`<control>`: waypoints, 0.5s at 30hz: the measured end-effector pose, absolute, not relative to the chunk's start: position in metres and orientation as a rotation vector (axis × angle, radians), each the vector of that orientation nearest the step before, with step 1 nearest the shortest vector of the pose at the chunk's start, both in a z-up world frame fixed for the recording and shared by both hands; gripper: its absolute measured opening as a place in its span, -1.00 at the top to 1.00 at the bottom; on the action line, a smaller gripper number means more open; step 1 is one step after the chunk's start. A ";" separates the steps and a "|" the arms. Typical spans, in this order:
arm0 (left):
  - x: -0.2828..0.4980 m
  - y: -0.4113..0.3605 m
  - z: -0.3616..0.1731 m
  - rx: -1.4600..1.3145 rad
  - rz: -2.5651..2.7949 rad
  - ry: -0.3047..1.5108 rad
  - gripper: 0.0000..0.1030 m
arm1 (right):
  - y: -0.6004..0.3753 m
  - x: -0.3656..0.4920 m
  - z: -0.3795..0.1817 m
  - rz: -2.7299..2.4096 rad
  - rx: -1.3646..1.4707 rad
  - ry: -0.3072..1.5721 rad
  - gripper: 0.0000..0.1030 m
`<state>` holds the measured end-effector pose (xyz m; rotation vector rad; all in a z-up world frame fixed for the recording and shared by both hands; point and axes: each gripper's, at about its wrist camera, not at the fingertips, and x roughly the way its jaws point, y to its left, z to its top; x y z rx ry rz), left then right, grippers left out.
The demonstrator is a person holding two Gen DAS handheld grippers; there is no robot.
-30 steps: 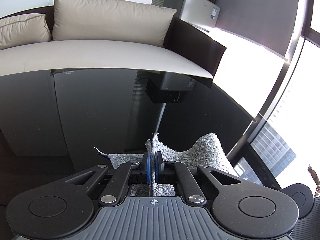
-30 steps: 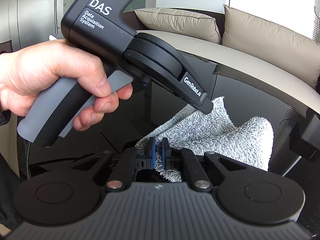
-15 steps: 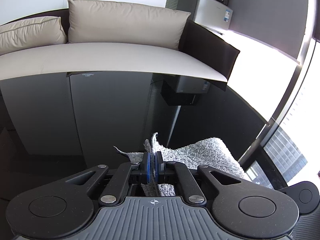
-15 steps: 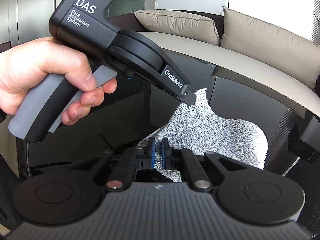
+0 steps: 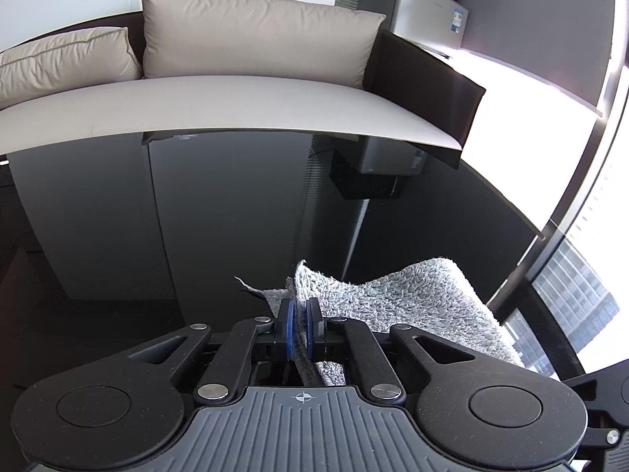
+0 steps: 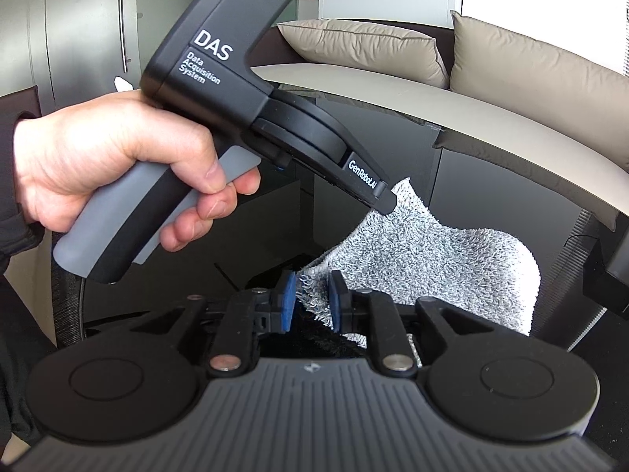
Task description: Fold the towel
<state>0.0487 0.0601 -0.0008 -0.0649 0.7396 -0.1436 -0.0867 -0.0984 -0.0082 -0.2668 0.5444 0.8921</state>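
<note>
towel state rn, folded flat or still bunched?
Bunched, not flat. The towel humps up off the black table, one corner pinched in the left gripper.

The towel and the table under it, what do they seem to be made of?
The towel: grey-and-white terry cloth, probably cotton or microfibre, judging by its looped, fuzzy pile. The table: likely black glass or a gloss lacquer, since it mirrors the room sharply.

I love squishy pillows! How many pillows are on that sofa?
2: one big cushion leaning on the sofa's back, one smaller cushion beside it, toward the left. More may be out of view.
</note>
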 end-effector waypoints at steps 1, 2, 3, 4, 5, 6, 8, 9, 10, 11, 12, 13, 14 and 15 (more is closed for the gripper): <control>0.048 0.059 -0.001 -0.064 -0.140 0.739 0.86 | -0.098 -0.087 -0.008 0.897 -0.266 0.543 0.40; 0.047 0.060 -0.001 -0.062 -0.135 0.737 0.84 | -0.098 -0.086 -0.007 0.896 -0.265 0.542 0.40; 0.047 0.061 -0.001 -0.063 -0.130 0.733 0.81 | -0.099 -0.086 -0.007 0.893 -0.264 0.541 0.40; 0.046 0.062 -0.001 -0.063 -0.125 0.730 0.80 | -0.099 -0.085 -0.006 0.890 -0.263 0.540 0.39; 0.045 0.063 0.000 -0.062 -0.120 0.726 0.80 | -0.099 -0.085 -0.006 0.887 -0.258 0.540 0.39; 0.045 0.065 0.000 -0.062 -0.114 0.722 0.80 | -0.100 -0.085 -0.006 0.882 -0.251 0.540 0.39; 0.043 0.068 0.002 -0.065 -0.100 0.712 0.78 | -0.104 -0.084 -0.004 0.855 -0.236 0.536 0.39; 0.042 0.070 0.003 -0.067 -0.093 0.709 0.73 | -0.106 -0.084 -0.004 0.841 -0.233 0.532 0.39; 0.041 0.071 0.003 -0.067 -0.090 0.707 0.67 | -0.108 -0.083 -0.003 0.824 -0.229 0.527 0.39; 0.040 0.073 0.004 -0.067 -0.080 0.701 0.55 | -0.111 -0.081 -0.002 0.802 -0.220 0.526 0.37; 0.039 0.074 0.004 -0.066 -0.070 0.695 0.45 | -0.115 -0.079 -0.002 0.779 -0.209 0.527 0.27; 0.038 0.075 0.004 -0.065 -0.064 0.693 0.40 | -0.118 -0.077 -0.001 0.755 -0.197 0.528 0.17; 0.036 0.076 0.005 -0.066 -0.054 0.688 0.29 | -0.120 -0.075 -0.002 0.739 -0.190 0.530 0.14; 0.034 0.076 0.006 -0.066 -0.047 0.684 0.20 | -0.122 -0.074 -0.002 0.726 -0.182 0.533 0.10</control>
